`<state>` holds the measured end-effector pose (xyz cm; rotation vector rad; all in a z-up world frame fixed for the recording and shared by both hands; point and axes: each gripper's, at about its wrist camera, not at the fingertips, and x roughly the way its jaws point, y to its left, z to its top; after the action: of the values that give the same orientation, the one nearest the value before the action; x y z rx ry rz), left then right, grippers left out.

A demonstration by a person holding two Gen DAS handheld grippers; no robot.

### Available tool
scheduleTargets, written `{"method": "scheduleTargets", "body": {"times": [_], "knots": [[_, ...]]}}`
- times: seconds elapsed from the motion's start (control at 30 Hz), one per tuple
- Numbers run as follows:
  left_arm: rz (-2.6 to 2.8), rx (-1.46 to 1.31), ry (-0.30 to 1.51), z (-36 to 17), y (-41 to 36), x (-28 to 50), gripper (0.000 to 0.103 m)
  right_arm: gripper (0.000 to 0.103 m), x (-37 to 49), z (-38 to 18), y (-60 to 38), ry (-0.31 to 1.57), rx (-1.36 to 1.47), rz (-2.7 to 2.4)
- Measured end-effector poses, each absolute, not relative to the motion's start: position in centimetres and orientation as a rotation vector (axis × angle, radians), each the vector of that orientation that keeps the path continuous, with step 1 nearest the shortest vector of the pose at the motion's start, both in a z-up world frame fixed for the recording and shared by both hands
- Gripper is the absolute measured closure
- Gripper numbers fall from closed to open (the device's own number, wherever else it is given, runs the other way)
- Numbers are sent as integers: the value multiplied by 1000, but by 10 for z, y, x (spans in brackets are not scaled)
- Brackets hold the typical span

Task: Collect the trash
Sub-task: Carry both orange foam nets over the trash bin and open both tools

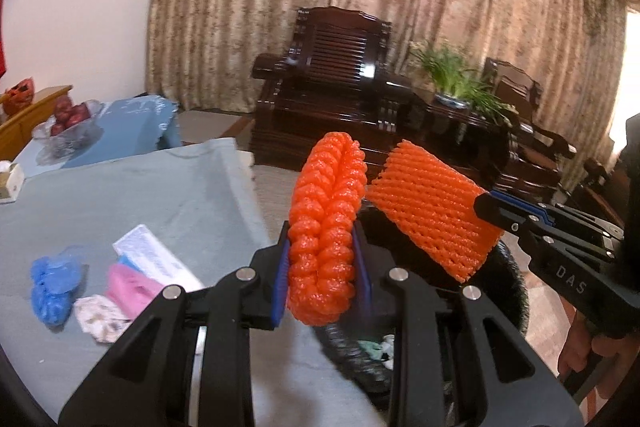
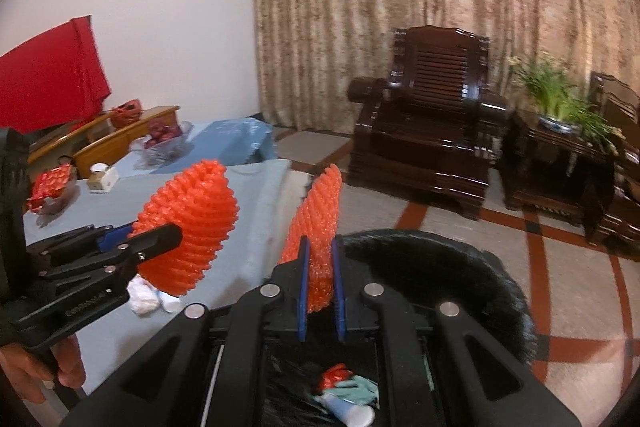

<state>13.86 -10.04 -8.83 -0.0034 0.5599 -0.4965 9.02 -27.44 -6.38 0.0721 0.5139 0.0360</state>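
Orange foam fruit nets — two of them — hang above the black-lined trash bin (image 2: 460,259) beside the table (image 1: 160,195). One fruit net (image 1: 324,227) is pinched between the left gripper (image 1: 322,267) pads; the other fruit net (image 2: 316,223) is clamped flat in the right gripper (image 2: 320,287). Inside the bin lie a crumpled red wrapper (image 2: 334,375) and a white tube (image 2: 350,411) — more litter, a blue shoe cover (image 1: 54,285) among it, sits on the table near the bin.
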Motion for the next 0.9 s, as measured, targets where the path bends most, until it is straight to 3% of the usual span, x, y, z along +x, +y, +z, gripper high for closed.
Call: {"method": "scheduleTargets", "body": {"times": [0.73,0.8,0.9], "knots": [[-693,60,628,-135,-199,142,75,93,67,-109,-367,595,155,-169],[-705,60,643,-140,-202,146,72,90,68,-114,-371,609,161,-180],[-719,39,669,-144,-204,150,58,86,67,-121,-375,628,165,-197]]}}
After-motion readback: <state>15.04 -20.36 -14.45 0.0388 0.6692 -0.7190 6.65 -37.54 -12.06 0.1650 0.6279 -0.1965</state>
